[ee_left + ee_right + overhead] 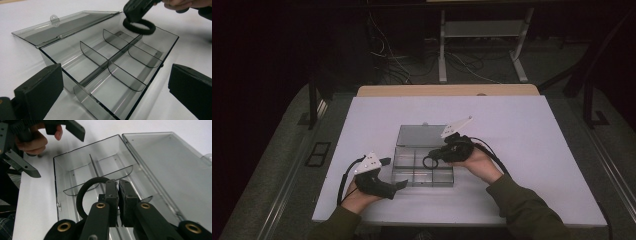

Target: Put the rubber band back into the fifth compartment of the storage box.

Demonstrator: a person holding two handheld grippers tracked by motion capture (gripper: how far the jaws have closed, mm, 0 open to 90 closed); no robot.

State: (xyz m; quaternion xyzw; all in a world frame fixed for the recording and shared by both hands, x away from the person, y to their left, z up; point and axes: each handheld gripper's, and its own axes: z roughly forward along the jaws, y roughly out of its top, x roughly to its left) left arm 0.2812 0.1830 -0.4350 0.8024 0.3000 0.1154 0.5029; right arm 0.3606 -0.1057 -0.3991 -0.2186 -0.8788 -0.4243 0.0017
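Note:
A clear plastic compartment box (398, 161) lies mid-table, its lid (422, 134) laid open flat behind it. My right gripper (435, 155) hovers over the box's right half, shut on a black elastic ring (424, 162) that hangs from its tips. In the right gripper view the jaws (118, 185) pinch the ring (79, 195) above a divided compartment. The left gripper (394, 173) stands open at the box's near left corner. In the left gripper view its wide-set jaws (115, 92) frame the box (52, 58), with the ring (138, 32) dangling over the far compartments.
The box holds several curved dividers (125, 77), and its compartments look bare. White tabletop (537, 150) spreads on all sides of it. Beyond the table's far edge stand a metal frame (482, 30) and loose cables on the floor.

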